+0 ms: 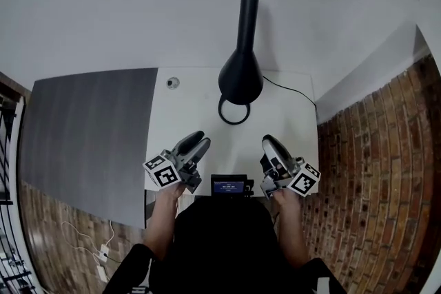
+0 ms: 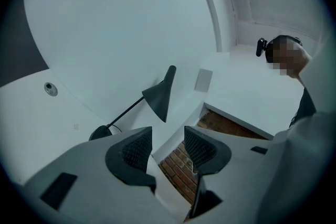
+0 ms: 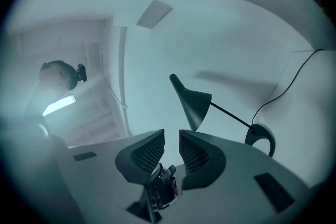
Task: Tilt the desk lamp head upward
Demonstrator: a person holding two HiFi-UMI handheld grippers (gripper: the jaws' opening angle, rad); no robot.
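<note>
A black desk lamp stands at the back of the white table [image 1: 200, 113]. Its cone-shaped head [image 1: 241, 72] hangs over a ring base [image 1: 234, 111]. The left gripper view shows the head [image 2: 160, 94] and base [image 2: 102, 132] beyond the jaws; the right gripper view shows the head [image 3: 193, 102] and base [image 3: 261, 136] too. My left gripper [image 1: 198, 142] and right gripper [image 1: 270, 144] hover over the table's near half, both well short of the lamp. The left gripper [image 2: 167, 144] stands open. On the right gripper [image 3: 171, 147] the gap is narrower. Neither holds anything.
A black cable [image 1: 289, 89] runs from the lamp toward the table's right edge. A small round fitting [image 1: 172, 82] sits at the back left. A dark grey panel [image 1: 89, 134] borders the table's left side. Brick floor [image 1: 372, 169] lies to the right. A small screen device [image 1: 229, 186] hangs at my chest.
</note>
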